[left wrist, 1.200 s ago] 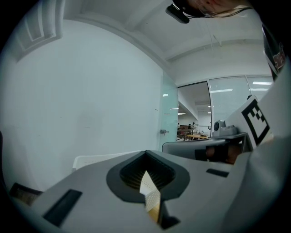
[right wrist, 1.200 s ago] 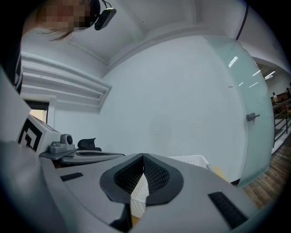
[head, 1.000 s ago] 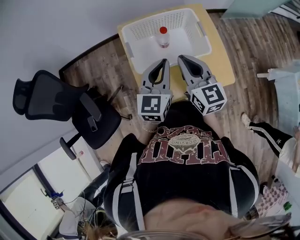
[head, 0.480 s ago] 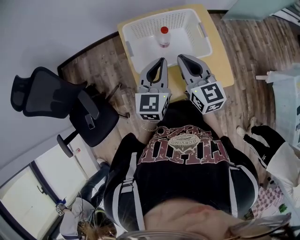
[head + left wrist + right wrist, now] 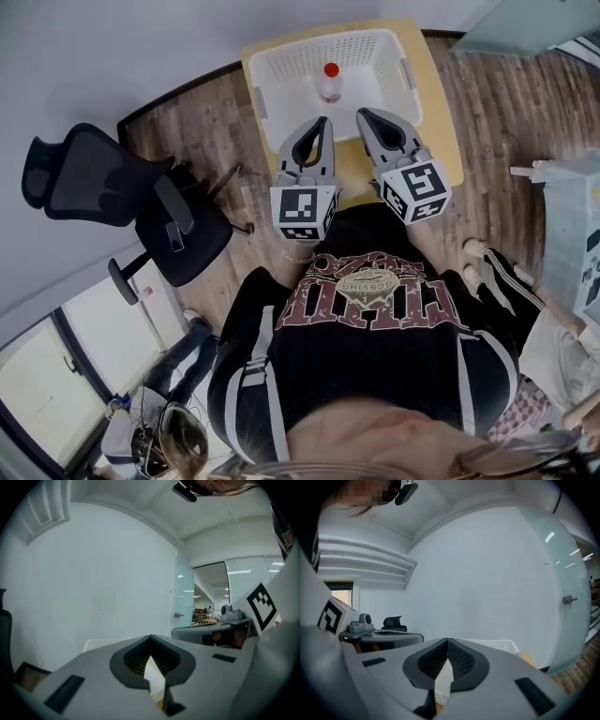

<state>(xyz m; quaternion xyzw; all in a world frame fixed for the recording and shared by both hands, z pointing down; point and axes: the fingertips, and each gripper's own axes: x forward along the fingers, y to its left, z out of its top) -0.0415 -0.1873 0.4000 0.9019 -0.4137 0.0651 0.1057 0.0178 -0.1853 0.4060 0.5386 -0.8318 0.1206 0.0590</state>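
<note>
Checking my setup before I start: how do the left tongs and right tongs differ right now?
The left tongs lean rightward, the right tongs leftward, so their tips converge. The left tongs' marker cube faces the head camera squarely; the right tongs' cube sits rotated. Both are shut, empty, by the white basket's near rim.

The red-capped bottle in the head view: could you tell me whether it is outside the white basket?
No, the red-capped bottle sits inside the white basket, near its middle.
</note>
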